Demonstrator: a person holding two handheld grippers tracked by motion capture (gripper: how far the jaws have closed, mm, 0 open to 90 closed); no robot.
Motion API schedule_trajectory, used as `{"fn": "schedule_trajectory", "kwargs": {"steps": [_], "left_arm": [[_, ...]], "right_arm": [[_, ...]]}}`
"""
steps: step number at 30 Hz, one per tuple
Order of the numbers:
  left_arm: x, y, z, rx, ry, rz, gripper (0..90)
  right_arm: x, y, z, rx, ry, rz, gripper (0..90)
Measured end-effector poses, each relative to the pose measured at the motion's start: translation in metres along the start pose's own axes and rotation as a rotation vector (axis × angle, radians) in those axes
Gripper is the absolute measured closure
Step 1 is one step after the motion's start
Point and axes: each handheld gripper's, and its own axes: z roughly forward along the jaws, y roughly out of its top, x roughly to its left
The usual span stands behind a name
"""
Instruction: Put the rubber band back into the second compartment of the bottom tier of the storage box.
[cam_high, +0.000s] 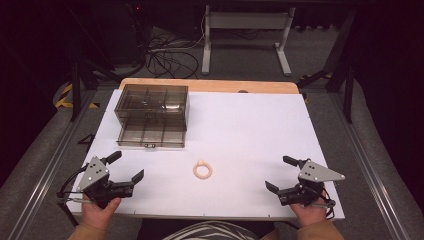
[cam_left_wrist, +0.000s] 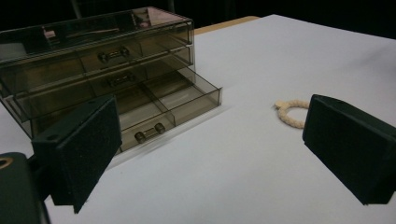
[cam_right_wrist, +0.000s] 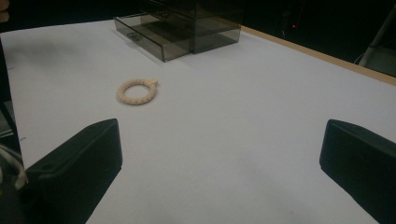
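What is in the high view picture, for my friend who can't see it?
A small cream ring lies on a white table between two open hand-held grippers, left gripper and right gripper. Behind sits a smoky clear drawer box, its bottom drawer pulled out.

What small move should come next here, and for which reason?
Probably the right tongs should move toward the braided ring. Both tongs stand open and hold nothing, the ring lies free on the white table between them, and the bottom drawer of the smoky organizer is pulled out, perhaps to receive it.
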Motion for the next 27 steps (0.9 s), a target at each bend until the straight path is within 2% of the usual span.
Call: {"fn": "schedule_trajectory", "kwargs": {"steps": [20, 27], "left_arm": [[-0.0029, 0.0037, 0.0012, 0.007, -0.012, 0.011, 5.6], [-0.0026, 0.0064, 0.0042, 0.021, -0.031, -0.003, 5.9]], "right_arm": [[0.0023, 0.0002, 0.0001, -0.005, 0.016, 0.002, 1.2], [0.0026, -0.0005, -0.0003, -0.004, 0.02, 0.005, 1.4]]}}
